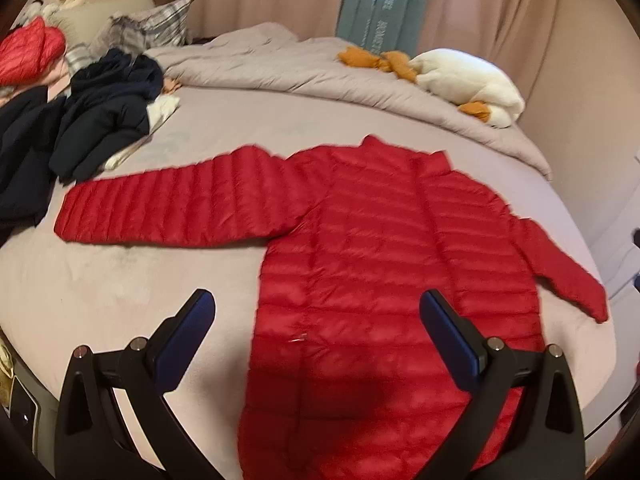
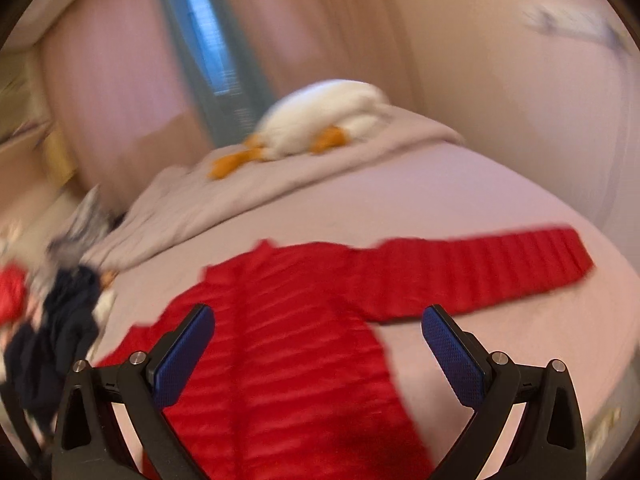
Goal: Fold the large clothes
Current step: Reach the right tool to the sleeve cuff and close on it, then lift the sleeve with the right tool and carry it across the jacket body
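Both grippers, left gripper (image 1: pixel 318 312) and right gripper (image 2: pixel 319 327), are hovering wide open, holding nothing, above red puffer jacket (image 1: pixel 360 248) lying flat, sleeves spread, on bed (image 1: pixel 120 280).

The down jacket (image 1: pixel 380 240) is bright red, stitched in narrow horizontal quilted bands that also ring its sleeves (image 2: pixel 480 264), and it lies on a pale greyish-lilac bed sheet (image 1: pixel 120 280) with a duvet (image 1: pixel 280 68) of the same muted tone. The heap of clothes (image 1: pixel 100 120) is dark navy, almost black, with a second red quilted garment (image 1: pixel 28 52) and a grey-and-white plaid pillow (image 1: pixel 164 20) near it, while the plush goose (image 1: pixel 468 80) is white with orange feet and beak. The curtains (image 1: pixel 480 8) are dusty pink around a teal strip (image 1: pixel 376 4) with pale lettering, and both grippers (image 1: pixel 316 312) (image 2: pixel 318 320) are black with blue pads (image 2: pixel 452 352) in a fine dotted texture.
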A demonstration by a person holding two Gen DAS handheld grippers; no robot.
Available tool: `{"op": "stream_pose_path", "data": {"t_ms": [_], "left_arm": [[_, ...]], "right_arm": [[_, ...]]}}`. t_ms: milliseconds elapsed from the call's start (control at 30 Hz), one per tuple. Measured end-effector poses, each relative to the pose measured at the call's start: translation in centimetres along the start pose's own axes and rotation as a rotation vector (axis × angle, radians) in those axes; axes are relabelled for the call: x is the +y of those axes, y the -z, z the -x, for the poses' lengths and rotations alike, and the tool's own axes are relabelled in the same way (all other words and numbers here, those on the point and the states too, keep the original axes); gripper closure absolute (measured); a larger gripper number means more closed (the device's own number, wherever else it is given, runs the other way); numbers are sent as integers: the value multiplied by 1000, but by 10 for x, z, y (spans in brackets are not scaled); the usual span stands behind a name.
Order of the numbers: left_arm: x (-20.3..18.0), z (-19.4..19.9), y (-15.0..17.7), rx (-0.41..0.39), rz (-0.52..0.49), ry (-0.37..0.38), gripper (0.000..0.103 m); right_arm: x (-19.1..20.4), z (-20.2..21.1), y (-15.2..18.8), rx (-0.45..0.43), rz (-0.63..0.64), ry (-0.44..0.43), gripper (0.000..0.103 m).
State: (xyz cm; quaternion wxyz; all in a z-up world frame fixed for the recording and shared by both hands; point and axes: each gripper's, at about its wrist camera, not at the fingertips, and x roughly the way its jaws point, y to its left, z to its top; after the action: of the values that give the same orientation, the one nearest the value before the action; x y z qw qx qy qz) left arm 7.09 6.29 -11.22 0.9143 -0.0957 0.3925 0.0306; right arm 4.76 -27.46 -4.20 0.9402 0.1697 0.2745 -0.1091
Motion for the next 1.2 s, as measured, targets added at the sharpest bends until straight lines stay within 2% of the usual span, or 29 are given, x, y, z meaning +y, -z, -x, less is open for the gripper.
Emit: {"op": "stream_pose_path", "data": {"t_ms": [67, 133, 200, 367, 500, 567, 667, 733, 800, 833, 867, 933, 1067, 1200], "left_arm": [[8, -12, 6, 23, 13, -15, 2], [17, -27, 17, 56, 21, -36, 8], [23, -35, 26, 84, 21, -36, 8], [38, -60, 45, 173, 77, 29, 9], [43, -74, 54, 232, 138, 85, 15], [42, -79, 59, 262, 157, 111, 20], [42, -80, 67, 265, 160, 100, 24], [38, -76, 71, 250, 133, 91, 26], [37, -75, 73, 249, 115, 81, 27], [38, -74, 74, 248, 110, 78, 28], [39, -73, 74, 248, 111, 78, 28], [42, -71, 74, 251, 116, 85, 30], [44, -63, 65, 234, 110, 72, 33], [46, -40, 43, 139, 108, 72, 31]], "right_arm": [[-34, -8, -4, 0, -77, 66, 5], [-69, -15, -4, 14, -154, 134, 9], [-108, -22, -1, 37, -252, 182, 15], [-195, -40, 16, 70, -503, 264, 33], [-243, -64, 27, 97, -665, 252, 38], [-252, -74, 32, 110, -709, 253, 39], [-262, -89, 36, 119, -770, 228, 41], [-263, -93, 33, 94, -767, 216, 47], [-268, -100, 28, 79, -760, 222, 63], [-271, -103, 26, 84, -759, 234, 79], [-271, -104, 24, 90, -758, 244, 90], [-268, -102, 19, 83, -740, 263, 97], [-238, -81, -5, -3, -588, 303, 98], [-197, -55, -34, -77, -423, 296, 98]]}}
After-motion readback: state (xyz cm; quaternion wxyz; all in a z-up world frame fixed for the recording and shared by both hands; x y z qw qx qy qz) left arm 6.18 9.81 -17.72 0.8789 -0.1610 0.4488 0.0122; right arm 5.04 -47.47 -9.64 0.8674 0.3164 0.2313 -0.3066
